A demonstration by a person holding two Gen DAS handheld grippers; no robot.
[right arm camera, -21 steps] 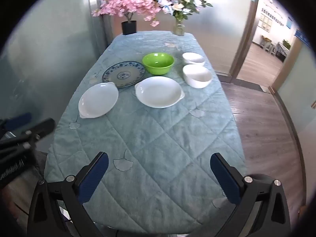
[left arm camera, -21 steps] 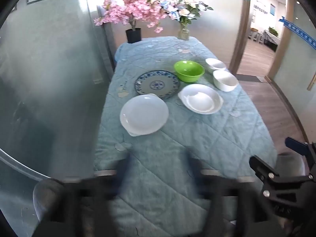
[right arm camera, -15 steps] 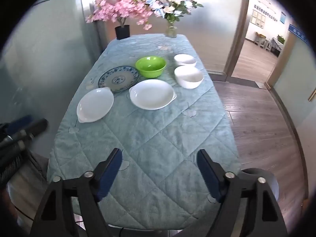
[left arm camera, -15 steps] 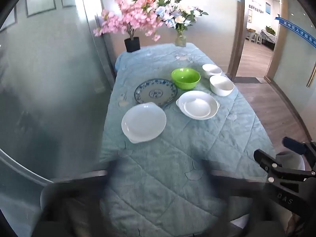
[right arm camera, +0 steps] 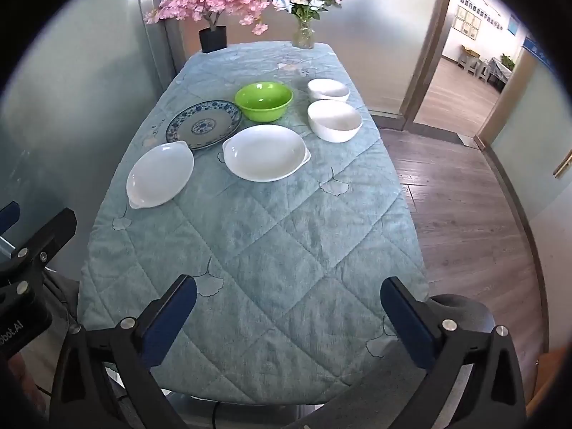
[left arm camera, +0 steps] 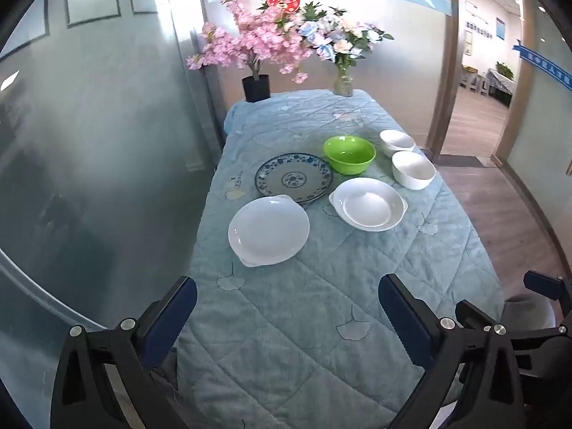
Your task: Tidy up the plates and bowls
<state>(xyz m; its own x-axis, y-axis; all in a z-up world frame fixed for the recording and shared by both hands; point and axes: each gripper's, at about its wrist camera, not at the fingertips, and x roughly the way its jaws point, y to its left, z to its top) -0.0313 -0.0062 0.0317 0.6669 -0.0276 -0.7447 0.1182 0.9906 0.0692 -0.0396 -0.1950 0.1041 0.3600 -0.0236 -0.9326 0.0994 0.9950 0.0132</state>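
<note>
On the blue quilted table [left arm camera: 321, 321] lie a white handled plate [left arm camera: 269, 230] at the left, a blue patterned plate [left arm camera: 294, 178] behind it, and a second white handled plate [left arm camera: 368, 203] to the right. A green bowl [left arm camera: 349, 154] and two white bowls [left arm camera: 413, 169] [left arm camera: 397, 140] stand farther back. My left gripper [left arm camera: 286, 307] hangs open over the table's near end, nothing between its fingers. My right gripper [right arm camera: 287, 304] is open too, empty, above the near edge. The right wrist view shows the same dishes: the green bowl [right arm camera: 264, 101] and the white handled plate [right arm camera: 266, 152].
A black pot of pink blossoms [left arm camera: 256, 87] and a glass vase of flowers [left arm camera: 343, 84] stand at the table's far end. A frosted glass wall [left arm camera: 89, 143] runs along the left. Wooden floor [right arm camera: 464, 196] and an open doorway lie to the right.
Both grippers have pulled back and tilted up from the table; the dishes now sit farther away in both views. The left gripper's fingers, blurred before, are sharp. No dish has moved.
</note>
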